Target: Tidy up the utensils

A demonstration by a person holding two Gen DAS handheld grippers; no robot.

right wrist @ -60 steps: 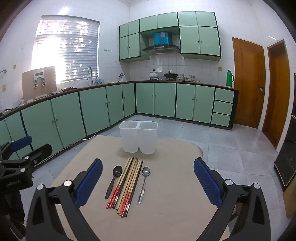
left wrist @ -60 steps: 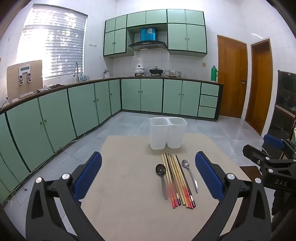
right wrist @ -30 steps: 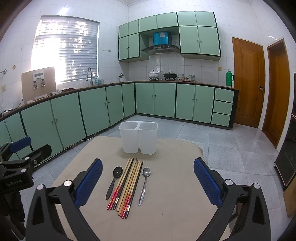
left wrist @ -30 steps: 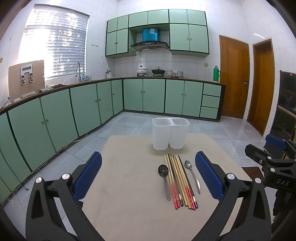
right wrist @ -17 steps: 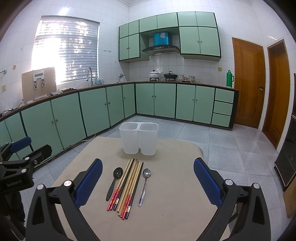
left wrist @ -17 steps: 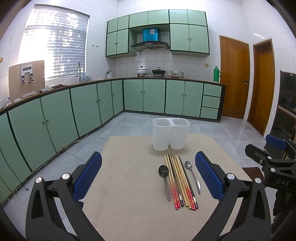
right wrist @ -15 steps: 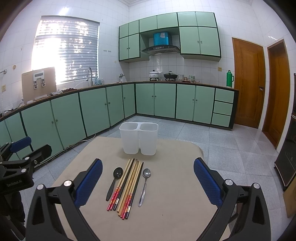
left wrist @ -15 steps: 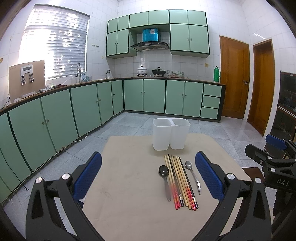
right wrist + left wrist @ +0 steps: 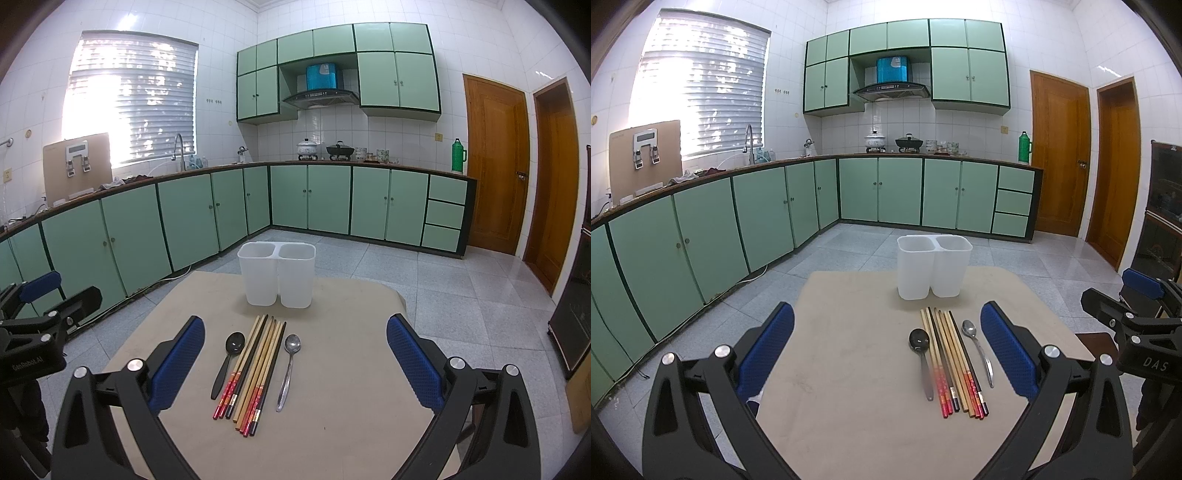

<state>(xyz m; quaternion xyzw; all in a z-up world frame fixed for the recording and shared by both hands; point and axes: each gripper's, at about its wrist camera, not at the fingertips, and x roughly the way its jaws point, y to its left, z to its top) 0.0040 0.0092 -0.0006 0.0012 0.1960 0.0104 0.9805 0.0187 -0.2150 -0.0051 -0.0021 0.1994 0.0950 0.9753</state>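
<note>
Both tools — left tool (image 9: 886,347), right tool (image 9: 295,354) — wide open, empty; chopsticks (image 9: 256,369) bundled straight ahead, two-cell holder (image 9: 277,275) beyond; nothing sorted yet.

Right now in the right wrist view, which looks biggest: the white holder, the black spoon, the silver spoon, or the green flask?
1. White two-compartment holder.
2. Black spoon and silver spoon: too alike to rank.
3. Green flask; it stands far off on the counter, so its true size is unsure.

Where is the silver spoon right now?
In the right wrist view, the silver spoon lies flat on the table, just right of the chopsticks, in front of the white holder.
</note>
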